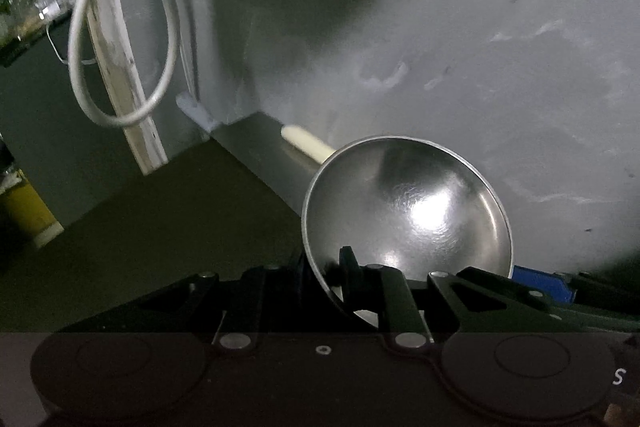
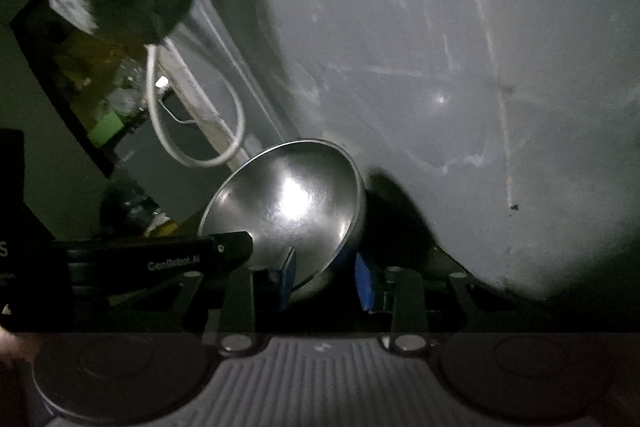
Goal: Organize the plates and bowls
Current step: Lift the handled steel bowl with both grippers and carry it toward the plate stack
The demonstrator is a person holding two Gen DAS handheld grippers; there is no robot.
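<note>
A shiny steel bowl (image 1: 408, 211) is held up in the air, tilted with its hollow facing the cameras. My left gripper (image 1: 326, 279) is shut on its lower left rim; one black finger (image 1: 350, 267) shows inside the bowl. In the right wrist view the same bowl (image 2: 288, 207) sits between my right gripper's blue pads (image 2: 286, 277). My right gripper (image 2: 326, 279) stands around the bowl's lower rim, with a gap showing at the right pad. The left gripper's black body (image 2: 160, 261) reaches in from the left.
A grey scratched wall (image 1: 480, 67) fills the background. A white cable loop (image 1: 120, 67) hangs by a pale door frame (image 1: 120, 87) at left. A dark counter (image 1: 160, 227) lies below. A cream stick-like object (image 1: 306, 143) lies behind the bowl. Cluttered shelves (image 2: 108, 99) sit at far left.
</note>
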